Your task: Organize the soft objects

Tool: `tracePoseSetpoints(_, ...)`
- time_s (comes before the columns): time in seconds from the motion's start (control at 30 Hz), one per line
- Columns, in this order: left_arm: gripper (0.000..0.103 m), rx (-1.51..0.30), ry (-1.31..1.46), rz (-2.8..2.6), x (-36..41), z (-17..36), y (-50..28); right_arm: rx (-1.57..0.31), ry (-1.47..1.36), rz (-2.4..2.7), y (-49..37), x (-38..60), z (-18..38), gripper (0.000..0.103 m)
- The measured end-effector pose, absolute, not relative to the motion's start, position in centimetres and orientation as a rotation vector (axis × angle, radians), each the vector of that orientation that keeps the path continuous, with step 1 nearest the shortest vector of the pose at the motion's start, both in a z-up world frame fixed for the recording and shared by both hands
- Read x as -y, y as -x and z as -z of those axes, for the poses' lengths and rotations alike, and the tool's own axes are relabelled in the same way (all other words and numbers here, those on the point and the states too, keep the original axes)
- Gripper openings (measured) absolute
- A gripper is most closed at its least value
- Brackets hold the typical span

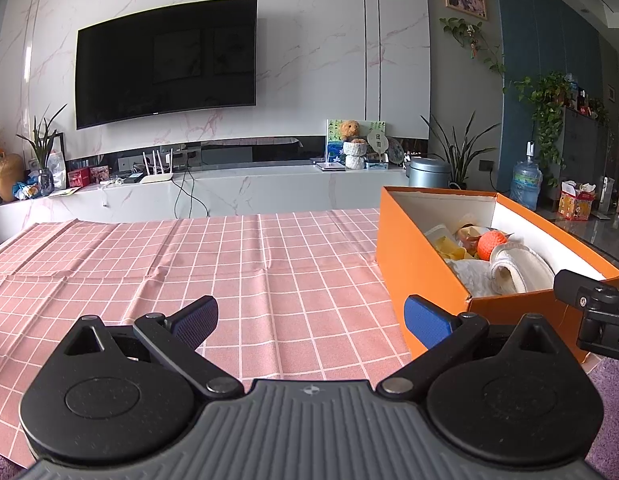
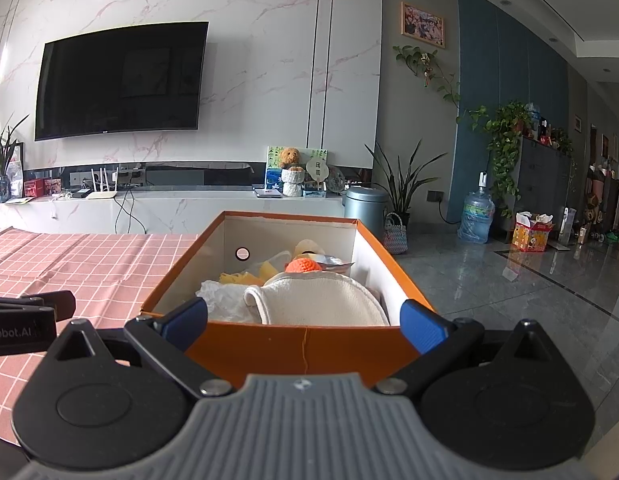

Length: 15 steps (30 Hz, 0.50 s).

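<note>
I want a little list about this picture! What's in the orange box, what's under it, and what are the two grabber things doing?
box: orange shoebox, lid off, at the tablecloth's right edge
inside: cream cloth, orange knitted ball, white crumpled plastic, yellow pieces
under it: pink checked tablecloth
left gripper: jaws open, empty, over the cloth
right gripper: jaws open, empty, facing the box's near end
</note>
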State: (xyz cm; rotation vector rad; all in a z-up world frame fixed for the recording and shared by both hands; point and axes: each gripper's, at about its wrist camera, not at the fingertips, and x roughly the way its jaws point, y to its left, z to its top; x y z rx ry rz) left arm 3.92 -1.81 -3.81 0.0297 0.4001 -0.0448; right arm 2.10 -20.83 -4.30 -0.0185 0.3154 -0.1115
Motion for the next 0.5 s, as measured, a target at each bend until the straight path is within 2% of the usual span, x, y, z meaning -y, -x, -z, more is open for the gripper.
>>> tracePoseSetpoints(0.5, 0.103, -0.394, -0.031, 0.039, 1.82, 3.82, -3.81, -0.321, 0.012, 0.114, -2.10, 20.89, 4.18, 0.100)
